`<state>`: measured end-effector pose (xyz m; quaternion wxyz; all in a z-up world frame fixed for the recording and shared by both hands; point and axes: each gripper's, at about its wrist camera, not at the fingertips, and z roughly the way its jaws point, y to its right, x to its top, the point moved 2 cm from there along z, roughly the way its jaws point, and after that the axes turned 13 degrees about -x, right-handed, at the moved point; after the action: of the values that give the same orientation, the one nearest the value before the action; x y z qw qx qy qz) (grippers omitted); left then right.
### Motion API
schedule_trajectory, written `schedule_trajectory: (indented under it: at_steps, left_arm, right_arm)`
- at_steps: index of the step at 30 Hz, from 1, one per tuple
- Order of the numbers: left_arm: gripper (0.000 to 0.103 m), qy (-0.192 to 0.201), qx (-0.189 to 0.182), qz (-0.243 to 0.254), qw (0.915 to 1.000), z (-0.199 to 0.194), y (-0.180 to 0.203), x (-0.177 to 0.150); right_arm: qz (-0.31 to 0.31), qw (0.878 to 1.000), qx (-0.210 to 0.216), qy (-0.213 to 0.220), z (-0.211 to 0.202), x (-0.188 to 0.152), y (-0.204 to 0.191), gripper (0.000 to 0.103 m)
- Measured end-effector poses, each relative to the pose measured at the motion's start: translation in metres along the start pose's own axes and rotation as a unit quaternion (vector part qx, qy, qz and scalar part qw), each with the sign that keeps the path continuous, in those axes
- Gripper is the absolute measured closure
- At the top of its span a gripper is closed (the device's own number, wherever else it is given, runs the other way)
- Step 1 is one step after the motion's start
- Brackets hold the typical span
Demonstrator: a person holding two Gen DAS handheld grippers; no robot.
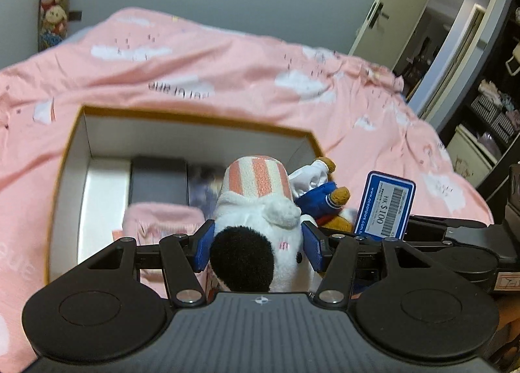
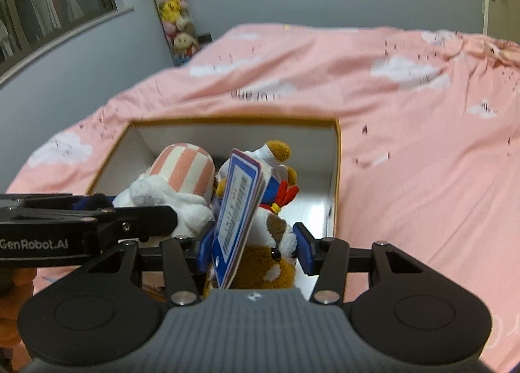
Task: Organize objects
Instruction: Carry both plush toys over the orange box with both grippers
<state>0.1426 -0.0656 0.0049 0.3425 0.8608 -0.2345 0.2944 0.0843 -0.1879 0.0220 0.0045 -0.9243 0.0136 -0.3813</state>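
Soft white fluff fills my left gripper (image 1: 256,243). Its blue pads squeeze the panda toy (image 1: 256,230) from both sides, right at the round head. The panda has a black ear and a pink and white striped popcorn tub on top. It hangs over the open box (image 1: 70,152) that sits on the pink blanket (image 1: 195,57).

My right gripper (image 2: 253,248) pinches the brown bear toy (image 2: 269,252) the same way. That bear wears a blue sailor suit and has a stiff blue price tag (image 2: 239,210) sticking up. It is over the box too, close beside the panda.

Both toys are light and squishy, I think. They will not break if they drop. But fur is a bit slippery, and a soft body can wiggle out. So I should hold the fat middle or the head, not an arm or the tag. The tag could bend or rip off.

Inside the box I see a dark flat thing (image 1: 159,178) and something pink (image 1: 162,220). There is bare floor left for my toys, I think.
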Motion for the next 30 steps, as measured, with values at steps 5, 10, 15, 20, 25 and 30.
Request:
schedule_trajectory:
  at_steps: [5,10,15,20,25,30]
  left_arm:
    - [0.039,-0.026,0.004,-0.011,0.9996,0.013,-0.012,-0.010]
    - [0.039,-0.047,0.017,-0.007,0.9987,0.028,-0.018,-0.016]
    - [0.039,-0.057,0.017,-0.004,0.9982,0.036,-0.024,-0.020]
    - [0.038,-0.060,0.011,0.000,0.9982,0.037,-0.025,-0.019]
    - [0.038,-0.058,0.006,0.004,0.9983,0.035,-0.026,-0.020]
    - [0.038,-0.057,0.005,0.007,0.9983,0.034,-0.026,-0.017]
  right_arm:
    - [-0.005,1.000,-0.006,-0.022,0.012,-0.002,0.002,0.051]
    - [-0.014,0.998,-0.018,-0.052,0.026,-0.004,0.000,0.051]
    - [-0.021,0.997,-0.022,-0.077,0.043,-0.007,-0.001,0.051]
    - [-0.033,0.995,-0.025,-0.090,0.050,-0.005,-0.002,0.050]
    - [-0.047,0.995,-0.024,-0.087,0.045,-0.003,-0.003,0.049]
    - [-0.065,0.995,-0.031,-0.072,0.032,0.003,-0.003,0.045]
